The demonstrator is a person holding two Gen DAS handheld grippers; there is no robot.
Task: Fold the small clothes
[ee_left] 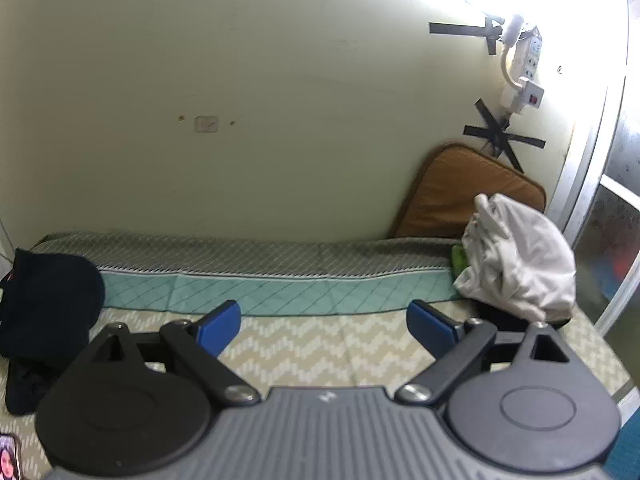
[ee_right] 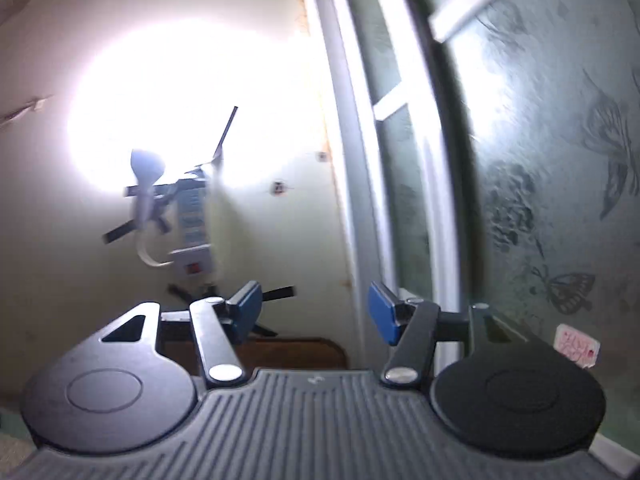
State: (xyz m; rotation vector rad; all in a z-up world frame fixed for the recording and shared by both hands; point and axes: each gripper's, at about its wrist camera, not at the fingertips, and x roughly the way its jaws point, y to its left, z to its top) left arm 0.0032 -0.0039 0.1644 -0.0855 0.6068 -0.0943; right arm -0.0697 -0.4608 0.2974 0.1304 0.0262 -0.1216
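Note:
In the left wrist view my left gripper is open and empty, held low over a zigzag-patterned bed sheet. A crumpled white garment lies in a heap at the right end of the bed, beyond my right fingertip. A dark navy garment lies at the left edge. In the right wrist view my right gripper is open and empty, raised and pointing at the wall corner; no clothes show there.
A teal and grey quilted blanket runs along the wall. A brown cushion leans in the corner. A taped power strip hangs on the wall, also in the right wrist view. A frosted sliding door stands at right. A phone lies bottom left.

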